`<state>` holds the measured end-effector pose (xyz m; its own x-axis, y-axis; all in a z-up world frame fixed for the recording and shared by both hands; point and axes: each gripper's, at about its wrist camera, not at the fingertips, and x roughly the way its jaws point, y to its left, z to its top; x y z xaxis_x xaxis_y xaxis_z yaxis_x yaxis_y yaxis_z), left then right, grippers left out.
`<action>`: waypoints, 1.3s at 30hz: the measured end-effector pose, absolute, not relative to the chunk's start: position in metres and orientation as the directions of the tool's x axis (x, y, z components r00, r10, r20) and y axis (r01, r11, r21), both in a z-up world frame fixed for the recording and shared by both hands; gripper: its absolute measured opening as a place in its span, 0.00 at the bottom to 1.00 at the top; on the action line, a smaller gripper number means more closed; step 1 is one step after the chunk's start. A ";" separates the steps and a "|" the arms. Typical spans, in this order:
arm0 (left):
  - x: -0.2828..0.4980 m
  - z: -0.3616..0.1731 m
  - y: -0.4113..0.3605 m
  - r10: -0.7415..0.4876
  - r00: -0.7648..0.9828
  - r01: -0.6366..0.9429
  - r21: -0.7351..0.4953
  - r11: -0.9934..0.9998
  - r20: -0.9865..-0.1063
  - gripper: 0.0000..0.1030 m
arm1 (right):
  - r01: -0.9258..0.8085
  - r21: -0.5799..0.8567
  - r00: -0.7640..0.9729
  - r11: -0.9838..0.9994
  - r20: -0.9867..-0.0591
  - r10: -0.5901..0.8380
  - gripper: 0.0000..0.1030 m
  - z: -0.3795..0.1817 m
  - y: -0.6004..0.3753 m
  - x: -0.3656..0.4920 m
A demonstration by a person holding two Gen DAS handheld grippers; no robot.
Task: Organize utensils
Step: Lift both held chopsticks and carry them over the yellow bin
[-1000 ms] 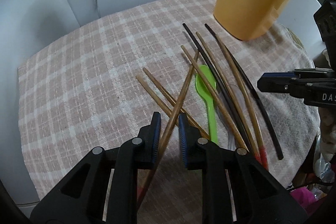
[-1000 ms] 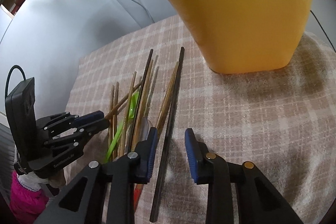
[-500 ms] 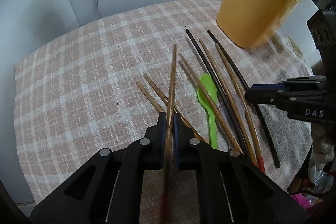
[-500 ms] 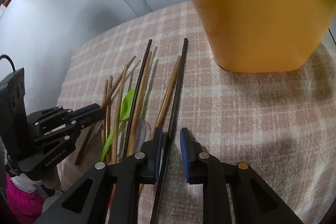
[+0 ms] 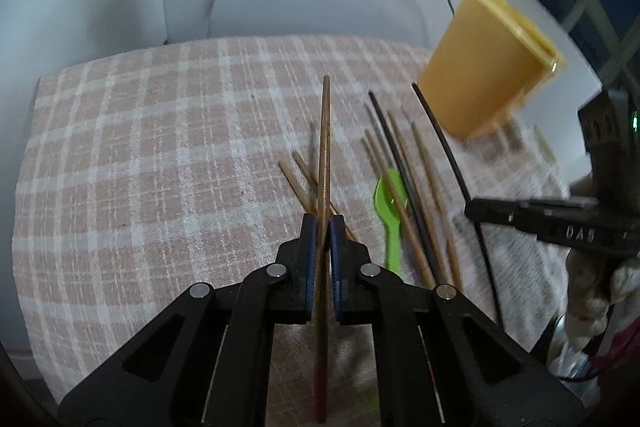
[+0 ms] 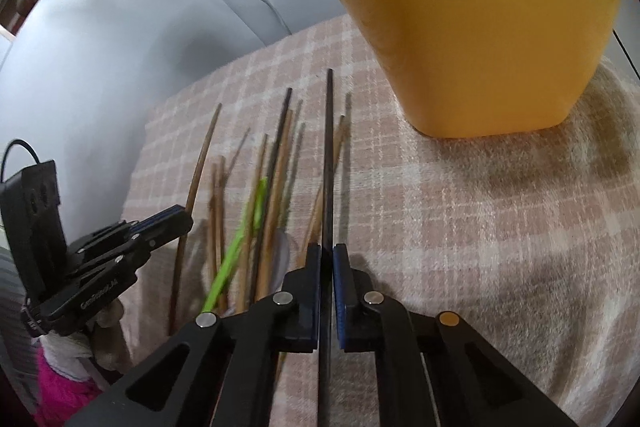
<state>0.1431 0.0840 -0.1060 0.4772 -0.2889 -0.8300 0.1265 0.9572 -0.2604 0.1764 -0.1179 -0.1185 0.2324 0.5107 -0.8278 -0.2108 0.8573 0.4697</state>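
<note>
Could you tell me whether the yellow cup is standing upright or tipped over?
Upright: the yellow cup rests base-down on the checked cloth, rim uppermost.

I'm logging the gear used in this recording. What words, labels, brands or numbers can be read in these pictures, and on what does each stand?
"DAS": white letters on the side of the right gripper, seen from the left wrist view; any further letters are cut off.
Pale lettering on the side of the left gripper, seen from the right wrist view: too blurred to read.
No text shows on the yellow container, the chopsticks or the checked cloth.
</note>
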 end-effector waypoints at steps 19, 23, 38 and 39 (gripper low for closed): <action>0.091 -0.030 0.105 -0.406 0.671 0.126 -0.444 0.887 -0.621 0.04 | -0.318 0.496 0.416 0.808 -0.693 0.589 0.03 -0.044 -0.136 0.141; 0.090 -0.018 0.095 -0.430 0.685 0.153 -0.461 0.874 -0.588 0.04 | -0.339 0.495 0.457 0.800 -0.656 0.600 0.03 -0.023 -0.143 0.136; 0.124 0.033 0.064 -0.501 0.735 0.252 -0.502 0.827 -0.457 0.04 | -0.278 0.476 0.676 0.834 -0.520 0.522 0.03 0.039 -0.206 0.152; 0.128 0.036 0.062 -0.502 0.737 0.254 -0.502 0.827 -0.452 0.04 | -0.271 0.475 0.685 0.837 -0.516 0.514 0.03 0.042 -0.209 0.154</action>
